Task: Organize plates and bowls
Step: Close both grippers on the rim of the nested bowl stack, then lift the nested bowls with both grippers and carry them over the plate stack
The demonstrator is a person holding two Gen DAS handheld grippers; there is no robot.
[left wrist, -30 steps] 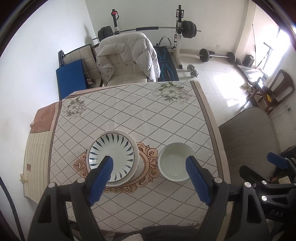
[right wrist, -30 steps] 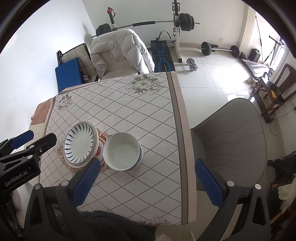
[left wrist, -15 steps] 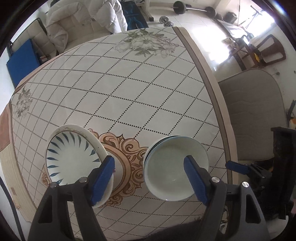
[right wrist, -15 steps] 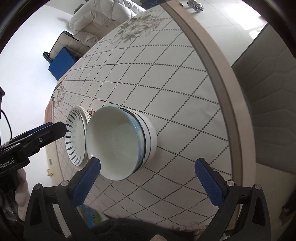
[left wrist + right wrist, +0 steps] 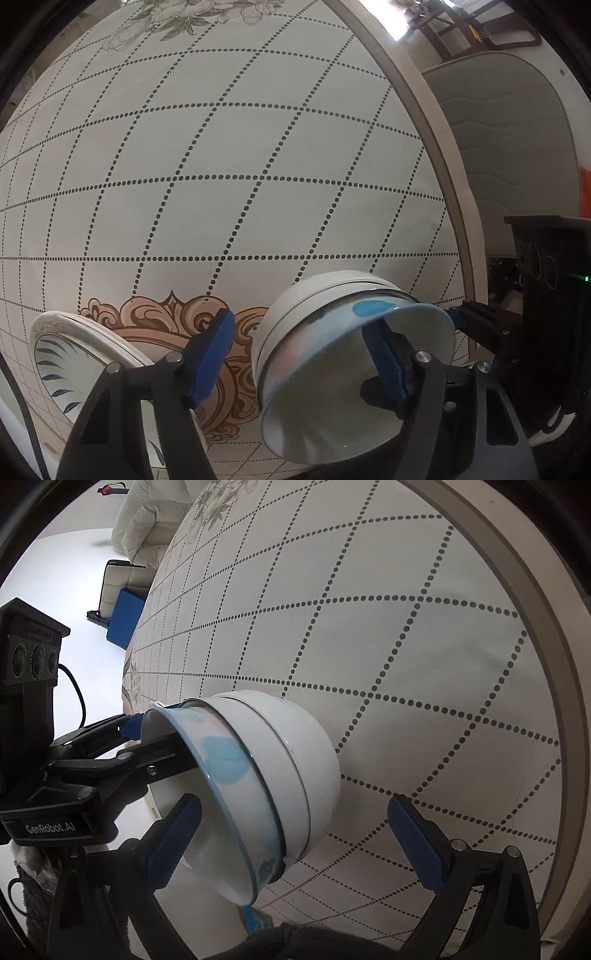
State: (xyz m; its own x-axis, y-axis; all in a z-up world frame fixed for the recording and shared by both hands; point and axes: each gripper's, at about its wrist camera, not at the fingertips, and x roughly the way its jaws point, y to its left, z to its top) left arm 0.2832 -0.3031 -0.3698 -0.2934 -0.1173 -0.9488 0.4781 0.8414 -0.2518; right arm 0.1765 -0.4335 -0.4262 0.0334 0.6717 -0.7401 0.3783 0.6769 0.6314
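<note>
now left tongs (image 5: 306,354) straddle the bowl stack's (image 5: 325,317) rim — closing.

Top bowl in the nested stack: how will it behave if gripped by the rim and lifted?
Top bowl looks glazed ceramic: likely rigid, slippery, chip-prone. It sits nested in lower bowls, so it may drag one up.

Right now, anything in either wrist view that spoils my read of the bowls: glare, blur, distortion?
Left wrist: strong fisheye bulge in the tablecloth, window glare top right, bowl stack sharp. Right wrist: same bulge, bowls sharp, pale wall washed out at left.
</note>
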